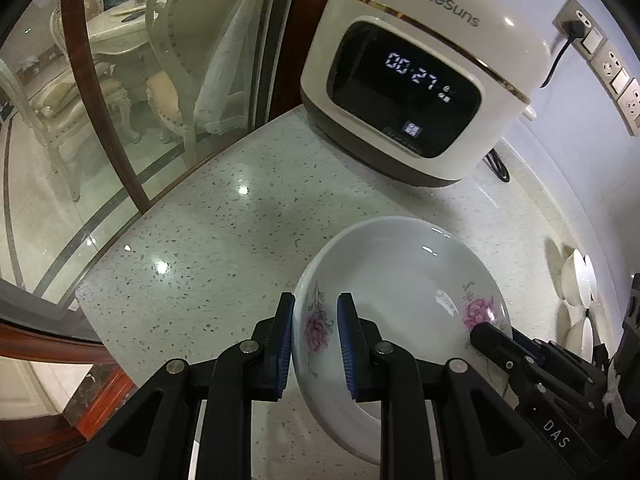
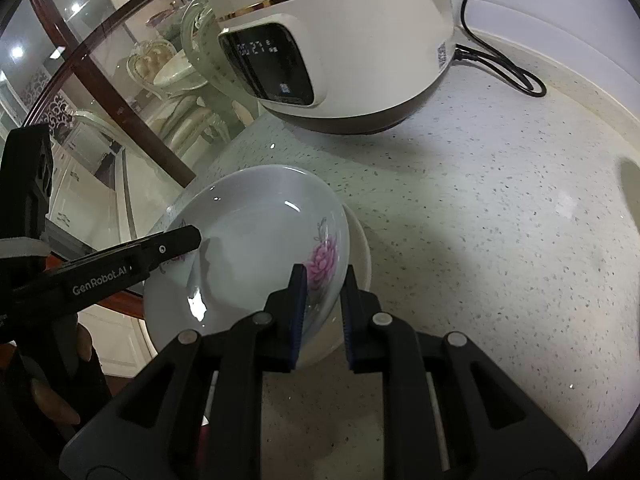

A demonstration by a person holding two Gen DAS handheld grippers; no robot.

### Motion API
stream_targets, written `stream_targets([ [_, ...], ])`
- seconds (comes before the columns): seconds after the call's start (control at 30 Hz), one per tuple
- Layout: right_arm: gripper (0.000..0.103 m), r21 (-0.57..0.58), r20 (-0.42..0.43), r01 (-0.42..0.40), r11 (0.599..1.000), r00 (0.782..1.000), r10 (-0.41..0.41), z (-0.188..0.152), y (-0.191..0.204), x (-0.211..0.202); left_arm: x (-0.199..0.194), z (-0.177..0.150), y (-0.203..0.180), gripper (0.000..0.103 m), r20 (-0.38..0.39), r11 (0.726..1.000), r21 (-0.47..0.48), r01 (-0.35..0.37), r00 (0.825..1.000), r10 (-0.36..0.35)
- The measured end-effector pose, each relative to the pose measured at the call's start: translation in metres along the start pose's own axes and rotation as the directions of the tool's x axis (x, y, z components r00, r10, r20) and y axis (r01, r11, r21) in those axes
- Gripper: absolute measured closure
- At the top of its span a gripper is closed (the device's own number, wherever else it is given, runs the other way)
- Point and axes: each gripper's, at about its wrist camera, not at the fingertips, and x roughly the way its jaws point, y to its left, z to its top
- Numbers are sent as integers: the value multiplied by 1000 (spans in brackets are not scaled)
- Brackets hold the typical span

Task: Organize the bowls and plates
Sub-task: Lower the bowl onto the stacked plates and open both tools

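Pinching opposite rims of the flowered plate [image 1: 396, 280], left gripper [image 1: 316, 344] and right gripper [image 2: 324, 312] fingers hold it just above the counter [image 1: 208, 240].

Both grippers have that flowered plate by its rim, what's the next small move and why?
Probably lower it straight down: the left gripper and right gripper pinch opposite rims of the plate, which sits tilted just above another white dish on the counter.

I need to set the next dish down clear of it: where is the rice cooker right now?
The rice cooker stands at the back of the speckled countertop, beyond the flowered plate in both wrist views, next to the glass partition.
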Motion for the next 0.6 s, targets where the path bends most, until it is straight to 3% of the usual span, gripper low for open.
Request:
stream_targets([
  [0.43,83,-38,-56,29,999,998,-31,0,1,15,19,3,4,82,-47,1000,11,-19,999,20],
  [0.6,75,-62,-67,40,997,997,-44,1,4,16,18,4,-3,81,-26,999,31,-36,999,37],
])
